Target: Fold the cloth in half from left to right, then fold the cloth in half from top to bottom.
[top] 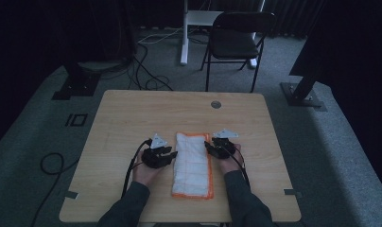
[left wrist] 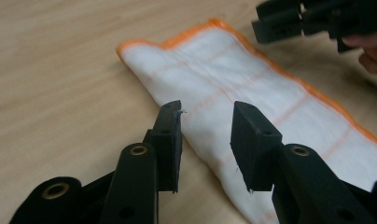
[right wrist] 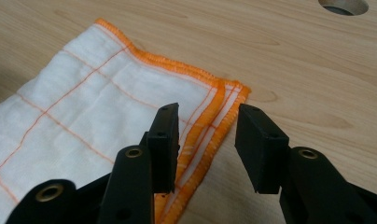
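A folded white cloth (top: 194, 163) with an orange hem and thin orange grid lines lies lengthwise on the wooden table (top: 132, 113), near the front. My left gripper (top: 172, 153) sits at the cloth's left edge. In the left gripper view its jaws (left wrist: 205, 112) stand open just above the folded side of the cloth (left wrist: 233, 79), with nothing pinched. My right gripper (top: 209, 145) is at the cloth's right edge near the far corner. Its jaws (right wrist: 207, 114) are open over the doubled orange hem of the cloth (right wrist: 84, 102) without pressing on it. The right gripper (left wrist: 280, 21) also shows across the cloth.
A round cable hole (top: 216, 104) is set in the table beyond the cloth, also seen as a cable hole (right wrist: 343, 4) ahead of the right gripper. A black chair (top: 236, 38) stands behind the table. Bare wood surrounds the cloth on all sides.
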A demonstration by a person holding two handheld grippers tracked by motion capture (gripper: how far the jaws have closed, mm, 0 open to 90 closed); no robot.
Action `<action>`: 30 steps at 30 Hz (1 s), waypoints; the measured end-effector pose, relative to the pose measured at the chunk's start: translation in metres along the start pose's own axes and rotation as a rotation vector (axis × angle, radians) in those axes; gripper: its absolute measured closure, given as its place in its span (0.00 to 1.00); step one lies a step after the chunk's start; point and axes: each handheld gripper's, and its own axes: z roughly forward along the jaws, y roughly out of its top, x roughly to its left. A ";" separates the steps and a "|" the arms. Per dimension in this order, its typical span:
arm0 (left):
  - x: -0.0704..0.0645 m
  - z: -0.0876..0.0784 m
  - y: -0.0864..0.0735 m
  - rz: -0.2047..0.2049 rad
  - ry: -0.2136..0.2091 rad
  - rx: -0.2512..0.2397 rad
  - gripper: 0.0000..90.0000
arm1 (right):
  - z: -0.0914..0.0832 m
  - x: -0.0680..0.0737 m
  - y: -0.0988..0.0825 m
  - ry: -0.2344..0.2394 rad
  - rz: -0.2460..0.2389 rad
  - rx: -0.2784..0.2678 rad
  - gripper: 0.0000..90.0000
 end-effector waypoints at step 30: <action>0.043 0.051 0.025 -0.107 0.076 0.033 0.65 | 0.021 -0.008 0.018 -0.012 0.047 0.031 0.64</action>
